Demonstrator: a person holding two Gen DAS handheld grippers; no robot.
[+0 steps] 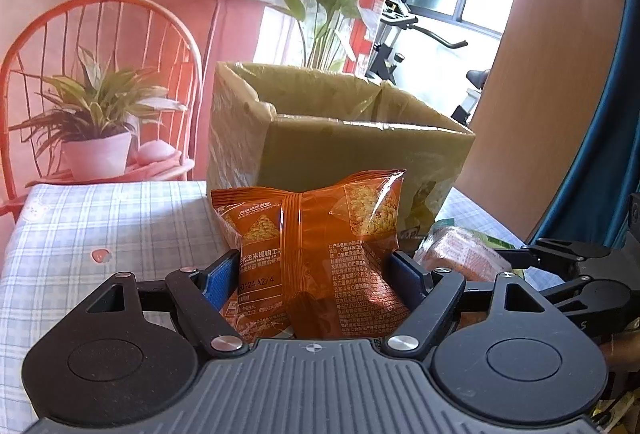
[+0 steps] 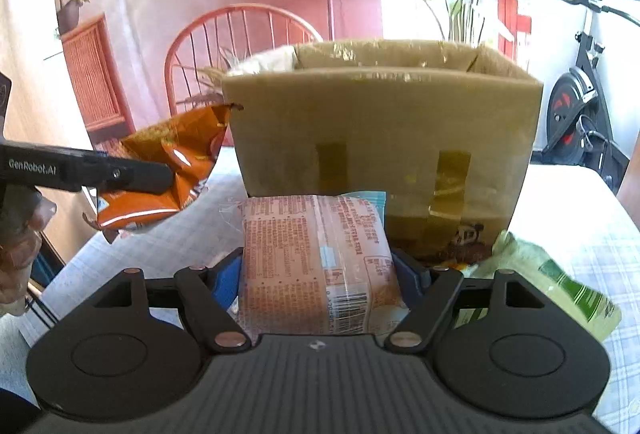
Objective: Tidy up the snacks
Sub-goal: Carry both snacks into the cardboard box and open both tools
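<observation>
A: What does each hand-held gripper have now?

B: The left hand-held gripper (image 1: 316, 274) is closed on an orange snack packet (image 1: 320, 250), with its blue pads pressing the two sides. The right hand-held gripper (image 2: 320, 274) grips a pale pink packet (image 2: 316, 266) in the same way. Both packets are in the air, in front of the open cardboard box (image 2: 384, 137) that stands on the checked surface (image 1: 100, 226).

A: How will these packets handle?

B: I think they are light and soft (thin film, with air inside), and the film is slippery. The content looks brittle, so a hard squeeze could crush it. Holding across the middle seems safest.

A: Anything else left?

B: A green packet (image 2: 560, 282) lies on the surface just beside the box.
</observation>
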